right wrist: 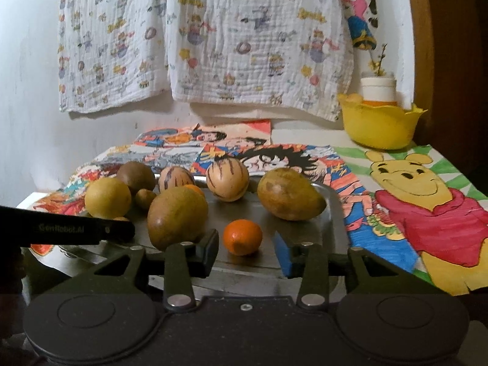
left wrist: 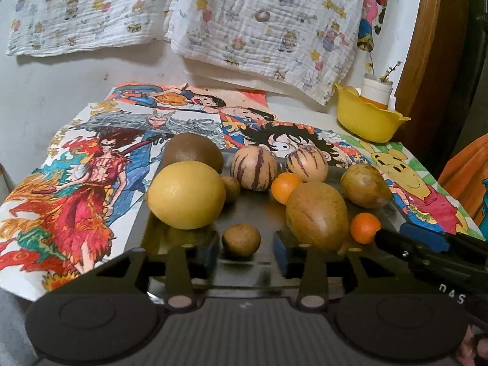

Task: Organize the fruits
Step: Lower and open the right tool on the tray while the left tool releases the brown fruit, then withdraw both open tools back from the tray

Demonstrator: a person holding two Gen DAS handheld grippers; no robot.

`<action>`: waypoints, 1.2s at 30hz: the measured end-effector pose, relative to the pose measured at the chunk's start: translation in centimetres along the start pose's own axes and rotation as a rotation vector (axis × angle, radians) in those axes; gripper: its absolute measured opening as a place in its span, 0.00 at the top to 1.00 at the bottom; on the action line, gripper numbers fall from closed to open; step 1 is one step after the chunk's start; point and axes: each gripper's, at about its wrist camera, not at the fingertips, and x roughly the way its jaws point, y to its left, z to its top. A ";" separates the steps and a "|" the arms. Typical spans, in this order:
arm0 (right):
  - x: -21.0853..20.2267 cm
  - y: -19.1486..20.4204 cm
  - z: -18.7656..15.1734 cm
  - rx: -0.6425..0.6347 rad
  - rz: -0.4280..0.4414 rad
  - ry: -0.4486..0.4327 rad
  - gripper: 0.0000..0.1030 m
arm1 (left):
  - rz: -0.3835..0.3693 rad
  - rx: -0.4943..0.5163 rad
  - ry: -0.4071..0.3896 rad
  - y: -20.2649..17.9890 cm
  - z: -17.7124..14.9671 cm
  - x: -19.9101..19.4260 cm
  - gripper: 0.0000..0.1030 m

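Note:
A steel tray (left wrist: 250, 210) holds loose fruit: a big yellow citrus (left wrist: 186, 195), a brown kiwi-like fruit (left wrist: 192, 152), two striped melons (left wrist: 253, 167), two greenish-brown mangoes (left wrist: 317, 215) and a small orange (left wrist: 285, 186). My left gripper (left wrist: 247, 254) is open at the tray's near edge; a small brown fruit (left wrist: 241, 241) sits between its fingertips with gaps on both sides. My right gripper (right wrist: 247, 251) is open too, with another small orange (right wrist: 242, 237) resting on the tray between its fingers, untouched. The left gripper's finger (right wrist: 91, 228) shows at the left of the right wrist view.
A yellow bowl (right wrist: 379, 125) stands at the table's back right corner, with a white jar (right wrist: 378, 88) behind it. Coloured cartoon drawings (right wrist: 427, 207) cover the table around the tray. Printed cloths (right wrist: 244, 45) hang on the wall behind.

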 end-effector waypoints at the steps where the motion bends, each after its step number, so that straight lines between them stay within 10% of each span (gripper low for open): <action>1: -0.5 0.0 0.0 0.004 0.000 -0.010 0.52 | 0.004 -0.002 -0.011 -0.1 0.0 -0.4 0.41; 14: -4.3 -0.4 -0.3 0.029 -0.008 -0.094 0.15 | 0.027 -0.007 -0.097 0.3 0.0 -4.5 0.01; 21: -5.6 -0.1 -0.6 0.028 0.022 -0.101 0.01 | 0.069 0.049 -0.112 0.1 -1.2 -6.1 0.00; 36: -6.3 0.6 -1.8 0.020 0.043 -0.005 0.01 | 0.143 0.046 -0.038 1.4 -2.8 -7.7 0.00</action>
